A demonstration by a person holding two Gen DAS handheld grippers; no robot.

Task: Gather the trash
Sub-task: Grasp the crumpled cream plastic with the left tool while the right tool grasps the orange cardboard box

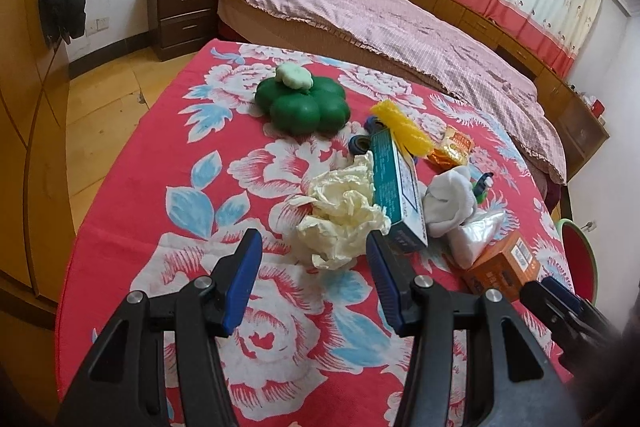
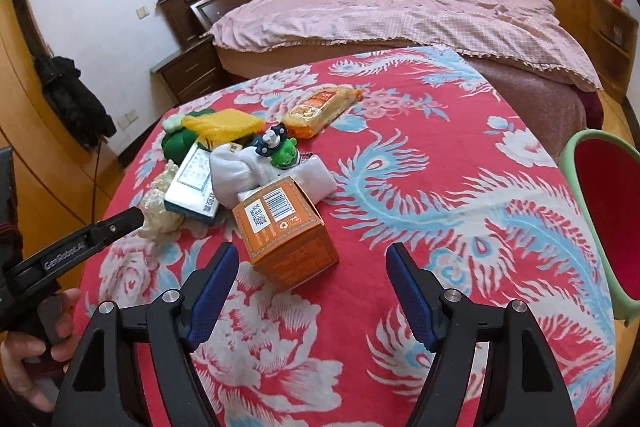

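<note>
Left gripper (image 1: pixel 312 247) jaws apart, nothing between the pads; tips sit just short of the crumpled paper (image 1: pixel 340 211), the right-hand pad close beside it, touch not clear. Right gripper (image 2: pixel 310 261) jaws spread wide, empty; the orange box (image 2: pixel 286 231) lies just ahead between the fingertips' line, pads not pressing on it. In the right view the left gripper comes in from the left edge, a hand (image 2: pixel 28 359) on its handle, tip at the crumpled paper.

All the trash is clustered on a table with a red floral cloth (image 1: pixel 160 187). Behind the paper, a teal-and-white carton (image 1: pixel 396 187) lies propped at a tilt, touching the paper. Right of it a white sock (image 1: pixel 448 203) bundle, with a small green toy figure (image 2: pixel 284 151) on top. A clear plastic wrapper (image 1: pixel 476 235) sits between sock and orange box. Further back: yellow plastic bag (image 1: pixel 404 123), orange snack packet (image 2: pixel 320 107), something blue partly hidden under the carton. A green flower-shaped container (image 1: pixel 304 103) with a pale lid stands apart, far left of the pile.

Red bin with green rim (image 2: pixel 600 227) at the table's right edge, well apart from the pile. Bed (image 1: pixel 360 7) with pink cover behind the table, nightstand (image 1: pixel 180 11) beside it.
</note>
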